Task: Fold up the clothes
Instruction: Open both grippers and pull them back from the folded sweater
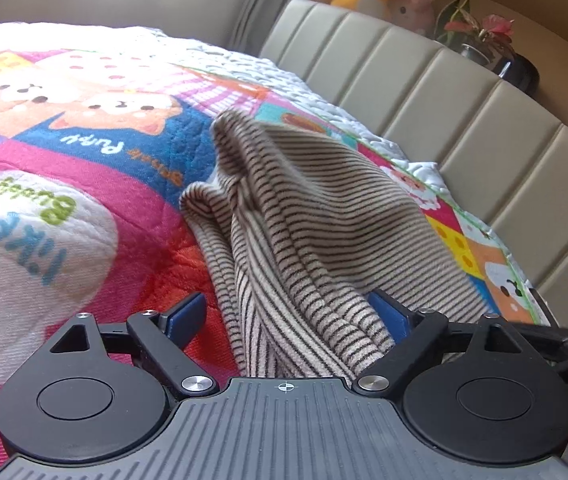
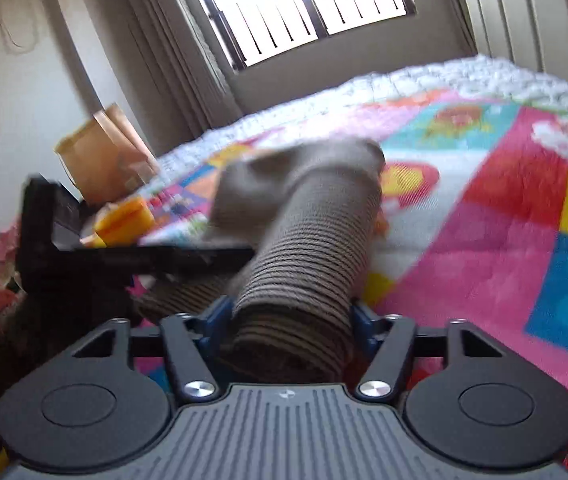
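Lying bunched on the bright cartoon-print quilt [image 1: 84, 184], the beige knit garment with thin dark stripes [image 1: 316, 216] runs between the spread fingers of the left gripper [image 1: 288, 318], resting against the right-hand blue pad [image 1: 390, 316] and clear of the left one. On the same quilt, the right gripper [image 2: 286, 324] has its blue-padded fingers [image 2: 216, 326] closed against a thick roll of that garment.

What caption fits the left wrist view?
Open left gripper around a striped garment on a colourful quilt.
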`<state>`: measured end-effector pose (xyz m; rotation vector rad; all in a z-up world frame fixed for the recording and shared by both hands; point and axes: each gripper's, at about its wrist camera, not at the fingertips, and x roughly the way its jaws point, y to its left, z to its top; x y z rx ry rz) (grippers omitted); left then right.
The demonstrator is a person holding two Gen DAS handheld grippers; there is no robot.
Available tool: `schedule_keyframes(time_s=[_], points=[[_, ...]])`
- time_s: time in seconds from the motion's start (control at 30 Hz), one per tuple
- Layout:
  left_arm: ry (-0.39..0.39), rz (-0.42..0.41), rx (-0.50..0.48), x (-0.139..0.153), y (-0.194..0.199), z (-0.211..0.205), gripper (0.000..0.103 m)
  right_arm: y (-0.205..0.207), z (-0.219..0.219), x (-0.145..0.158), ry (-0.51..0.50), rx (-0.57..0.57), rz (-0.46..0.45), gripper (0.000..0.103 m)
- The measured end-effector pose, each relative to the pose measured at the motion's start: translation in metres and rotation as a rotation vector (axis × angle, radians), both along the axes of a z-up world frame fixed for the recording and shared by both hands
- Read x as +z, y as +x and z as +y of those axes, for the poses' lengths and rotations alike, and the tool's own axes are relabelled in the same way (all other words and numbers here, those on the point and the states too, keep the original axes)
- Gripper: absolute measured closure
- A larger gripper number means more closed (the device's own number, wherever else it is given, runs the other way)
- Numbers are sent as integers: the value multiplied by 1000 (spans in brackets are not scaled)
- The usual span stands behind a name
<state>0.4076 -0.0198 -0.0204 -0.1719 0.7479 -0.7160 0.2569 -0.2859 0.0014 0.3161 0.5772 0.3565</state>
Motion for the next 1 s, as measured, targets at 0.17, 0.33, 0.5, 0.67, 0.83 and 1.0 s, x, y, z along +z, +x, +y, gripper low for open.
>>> schedule_keyframes(time_s=[0.17,0.33,0.5,0.67,0.83,1.0], points=[[4,-27,3,-6,4,3,2,17,-2,3,-168,36,67,44],[-26,-47,4,-11,3,5,2,30,-32,29,-39,18,50,19],[-37,-50,-3,-11,2,8,2,106,-53,26,130,-78,116,11],[-33,-48,2,-11,3,14,2,164,-25,-10,195,-70,243,50],[-58,-28,16,-14,7,23,2,162,19,17,-60,11,104,52],[-42,-47,12,-13,4,20,2,146,9,2,-186,-90,98,31]])
